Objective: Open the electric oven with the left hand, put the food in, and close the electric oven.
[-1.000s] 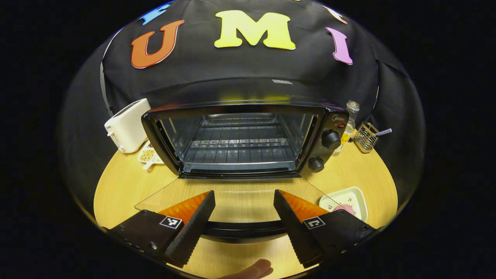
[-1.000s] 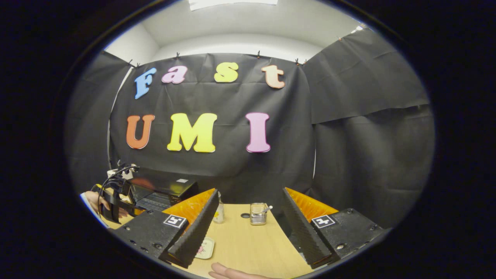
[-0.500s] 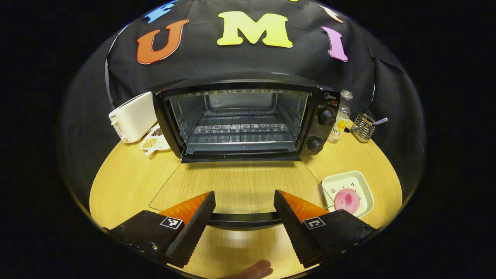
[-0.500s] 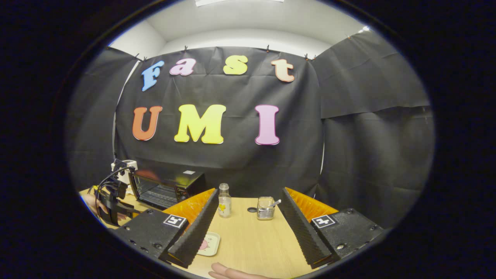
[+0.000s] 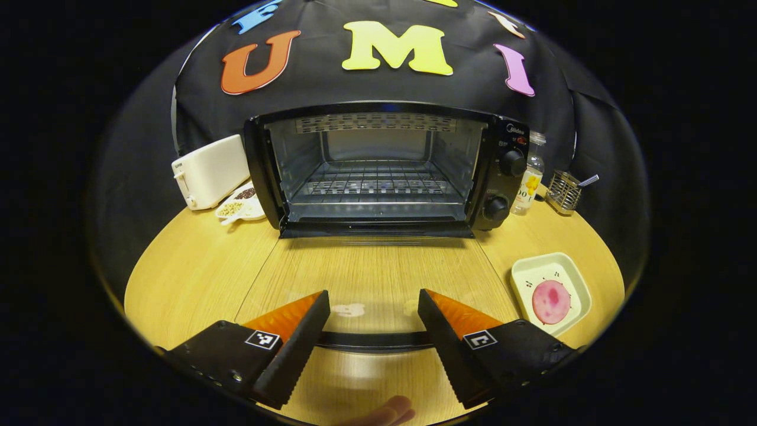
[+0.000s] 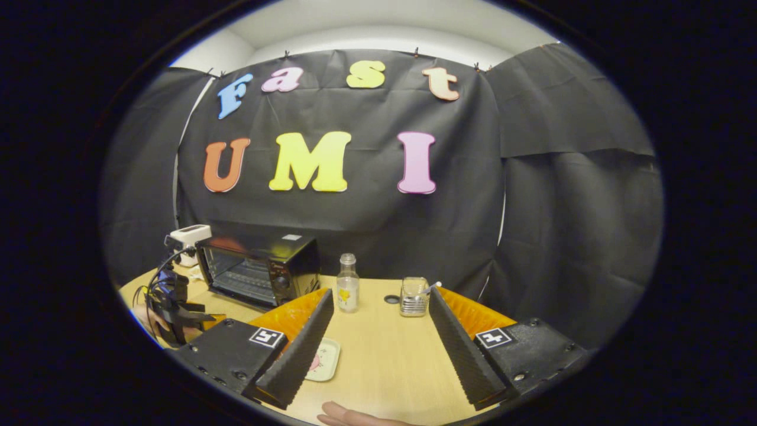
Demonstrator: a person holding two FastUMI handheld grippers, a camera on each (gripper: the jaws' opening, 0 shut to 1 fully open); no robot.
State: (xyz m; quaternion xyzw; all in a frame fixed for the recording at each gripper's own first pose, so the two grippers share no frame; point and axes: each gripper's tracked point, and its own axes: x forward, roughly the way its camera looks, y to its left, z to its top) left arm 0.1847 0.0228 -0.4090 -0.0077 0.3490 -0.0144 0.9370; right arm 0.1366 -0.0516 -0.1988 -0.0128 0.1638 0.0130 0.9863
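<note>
Holding my left gripper [image 5: 371, 316] jaws spread either side of the door handle [image 5: 374, 341], oven [image 5: 378, 168] fully open on the table [image 5: 195, 266]; food [image 5: 550, 301] sits in its dish [image 5: 576, 278], right gripper [image 6: 381, 331] jaws apart, empty.

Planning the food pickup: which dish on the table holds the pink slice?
The square pale dish right of the open oven door; the small dish beside the toaster holds beans.

We see a round wooden bench [image 5: 195, 266]. On it stand the electric oven [image 5: 378, 168], a white toaster [image 5: 208, 171] to its left, a divided dish of beans [image 5: 239, 207], a clear bottle [image 5: 529, 177], a wire holder [image 5: 562, 192], and a square plate [image 5: 526, 275] carrying a pink slice [image 5: 550, 301].
</note>
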